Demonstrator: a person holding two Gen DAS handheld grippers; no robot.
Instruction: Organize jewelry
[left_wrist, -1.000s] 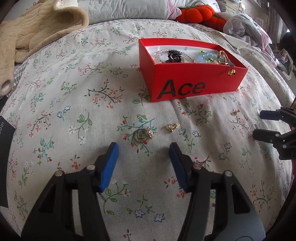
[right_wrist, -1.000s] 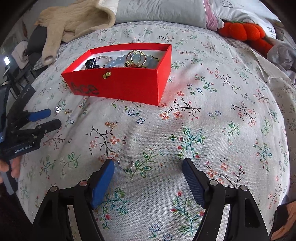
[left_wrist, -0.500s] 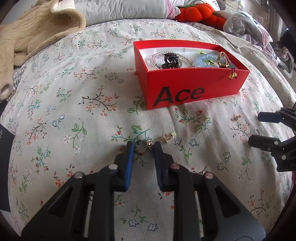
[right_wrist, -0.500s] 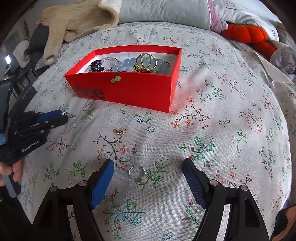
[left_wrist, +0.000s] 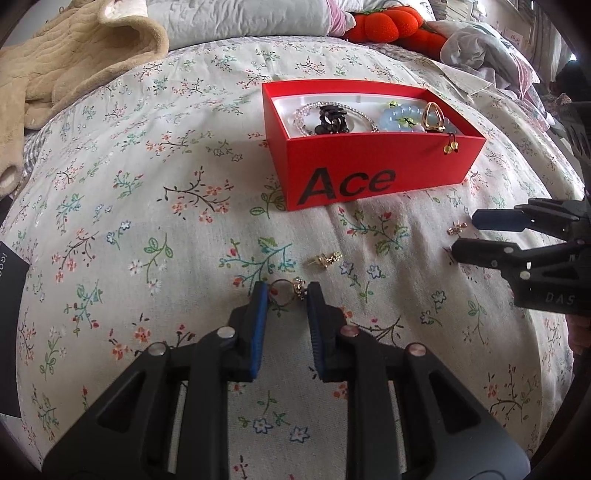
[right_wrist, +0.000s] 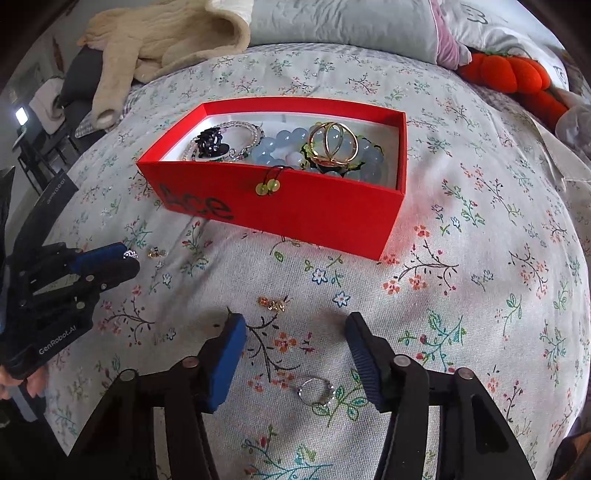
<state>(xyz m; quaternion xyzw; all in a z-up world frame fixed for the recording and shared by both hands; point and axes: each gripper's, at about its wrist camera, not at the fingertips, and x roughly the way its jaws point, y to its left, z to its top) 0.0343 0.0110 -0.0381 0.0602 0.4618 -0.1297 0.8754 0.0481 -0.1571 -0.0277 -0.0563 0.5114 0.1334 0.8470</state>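
A red "Ace" box (left_wrist: 369, 177) (right_wrist: 295, 206) on the floral bedspread holds bracelets, a black clip and gold rings. My left gripper (left_wrist: 283, 295) is nearly shut around a small ring with a gold charm (left_wrist: 286, 290) lying on the cover; it shows at the left of the right wrist view (right_wrist: 125, 258) with the sparkly ring at its tips. A gold earring (left_wrist: 325, 259) (right_wrist: 157, 253) lies just beyond. My right gripper (right_wrist: 295, 328) is open and empty, with a silver ring (right_wrist: 317, 391) on the cover between its fingers and a gold stud (right_wrist: 273, 303) (left_wrist: 456, 228) just ahead.
A beige fleece jacket (left_wrist: 74, 62) lies at the back left, grey pillows (right_wrist: 351, 26) behind, an orange plush pumpkin (right_wrist: 517, 77) at the back right. A black card (left_wrist: 7, 295) lies at the left edge of the bed.
My left gripper moved forward and closed from wide open to nearly shut around the ring. My right gripper moved forward, so the silver ring now sits between its fingers.
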